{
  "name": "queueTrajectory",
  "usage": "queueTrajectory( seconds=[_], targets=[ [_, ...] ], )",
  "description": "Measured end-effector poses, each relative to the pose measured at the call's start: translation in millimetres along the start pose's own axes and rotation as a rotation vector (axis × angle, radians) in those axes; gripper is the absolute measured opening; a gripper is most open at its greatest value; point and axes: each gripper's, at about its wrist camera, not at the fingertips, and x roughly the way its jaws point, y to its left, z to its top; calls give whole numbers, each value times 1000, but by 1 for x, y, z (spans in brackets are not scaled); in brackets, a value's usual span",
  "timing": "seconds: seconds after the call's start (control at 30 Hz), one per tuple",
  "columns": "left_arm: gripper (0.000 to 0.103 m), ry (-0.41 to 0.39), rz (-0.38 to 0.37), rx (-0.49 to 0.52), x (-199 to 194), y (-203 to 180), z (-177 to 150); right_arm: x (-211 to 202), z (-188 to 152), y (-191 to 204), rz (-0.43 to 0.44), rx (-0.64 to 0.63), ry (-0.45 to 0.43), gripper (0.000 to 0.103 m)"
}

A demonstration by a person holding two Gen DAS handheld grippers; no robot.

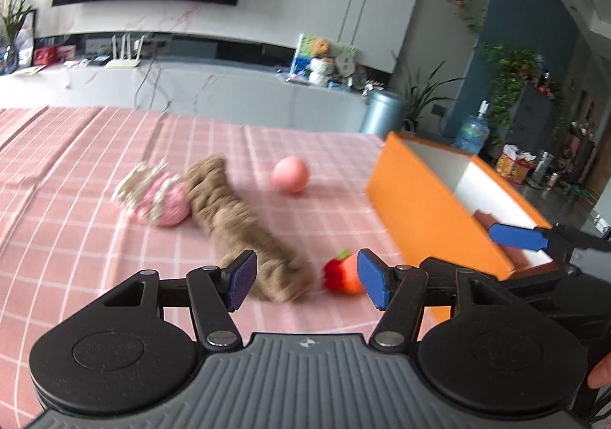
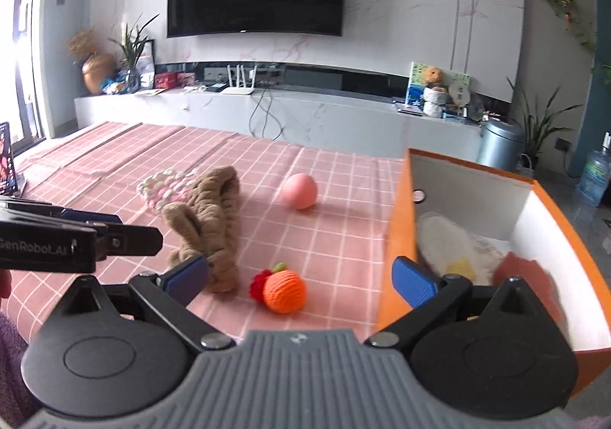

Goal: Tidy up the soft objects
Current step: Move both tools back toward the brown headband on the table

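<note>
A brown plush headband (image 1: pixel 236 223) (image 2: pixel 208 223) lies on the pink checked cloth, with a pink and white knitted piece (image 1: pixel 156 196) (image 2: pixel 168 190) at its far left. A pink ball (image 1: pixel 289 174) (image 2: pixel 299 190) sits further back. An orange and red crocheted fruit (image 1: pixel 341 274) (image 2: pixel 280 287) lies near the orange box (image 1: pixel 412 215) (image 2: pixel 395 238), which holds a white plush item (image 2: pixel 446 245) and a reddish item (image 2: pixel 525 276). My left gripper (image 1: pixel 305 278) is open above the headband's near end. My right gripper (image 2: pixel 301 280) is open and empty beside the box.
The pink checked cloth (image 1: pixel 76 238) (image 2: pixel 336 238) covers the table. Beyond the far edge stand a white TV console (image 2: pixel 267 112), a grey bin (image 1: pixel 382 112) and plants. The left gripper's body (image 2: pixel 76 238) shows at the left of the right wrist view.
</note>
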Motion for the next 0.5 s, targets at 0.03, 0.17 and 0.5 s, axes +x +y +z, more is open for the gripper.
queueTrajectory(
  seconds=[0.03,0.17,0.5],
  targets=[
    [71,6,8,-5,0,5,-4,3,-1,5,9,-6,3,100],
    [71,28,36,-32,2,25,-13,21,0,17,26,-25,34,92],
    [71,34,82,-90,8,56,-16,77,17,41,82,-60,120,75]
  ],
)
